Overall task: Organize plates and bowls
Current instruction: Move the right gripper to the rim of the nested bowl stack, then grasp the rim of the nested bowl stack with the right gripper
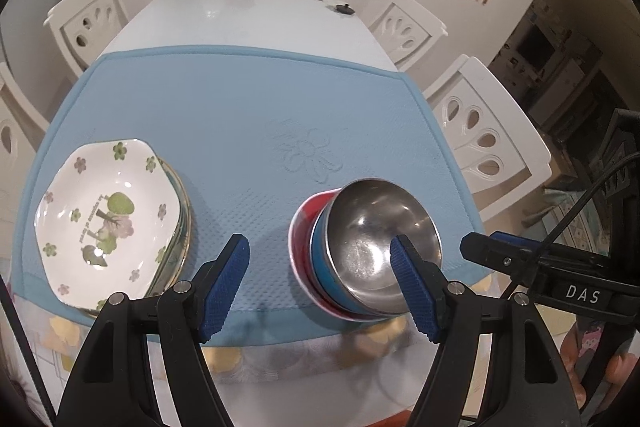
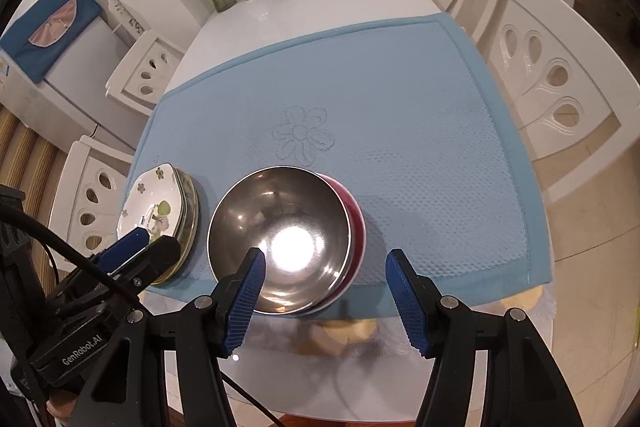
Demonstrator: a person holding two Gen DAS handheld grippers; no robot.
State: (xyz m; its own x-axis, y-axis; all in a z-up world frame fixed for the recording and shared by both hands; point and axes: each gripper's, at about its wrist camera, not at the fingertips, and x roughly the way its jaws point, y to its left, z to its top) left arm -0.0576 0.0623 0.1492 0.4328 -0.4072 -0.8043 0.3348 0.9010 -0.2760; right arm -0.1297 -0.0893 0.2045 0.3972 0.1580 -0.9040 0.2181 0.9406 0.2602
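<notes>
1. My left hand-held gripper [image 1: 320, 283] hangs with jaws parted, gripping nothing, over bare blue mat [image 1: 240, 115].
2. My right hand-held gripper [image 2: 324, 299] is likewise parted and empty; its left pad appears over the steel bowl's near rim, contact unclear.
3. The steel bowl [image 2: 280, 239] tops nested bowls, lower centre of the right view.
4. The stacked floral plates [image 1: 108, 219] sit lower left on the surface.

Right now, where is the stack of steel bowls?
The stack of steel bowls sits near the front edge of the blue mat, right of the floral plates, just ahead of the right gripper.
</notes>
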